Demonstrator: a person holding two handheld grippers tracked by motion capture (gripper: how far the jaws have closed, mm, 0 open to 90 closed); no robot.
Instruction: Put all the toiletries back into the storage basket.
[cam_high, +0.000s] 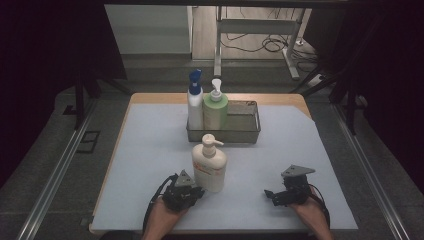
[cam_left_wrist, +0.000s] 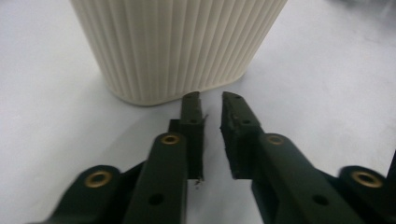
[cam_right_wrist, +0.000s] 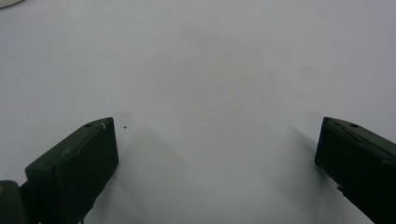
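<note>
Lotion bottle (cam_high: 209, 164) stands upright on the tabletop (cam_high: 145, 150), just beside my left tool (cam_high: 199, 191); up close its top is cut off, only the ribbed base showing. That tool's jaws sit narrowly apart, gripping nothing, tips at the base. My right tool (cam_high: 269, 195) rests low, well apart, jaws wide and empty.
</note>
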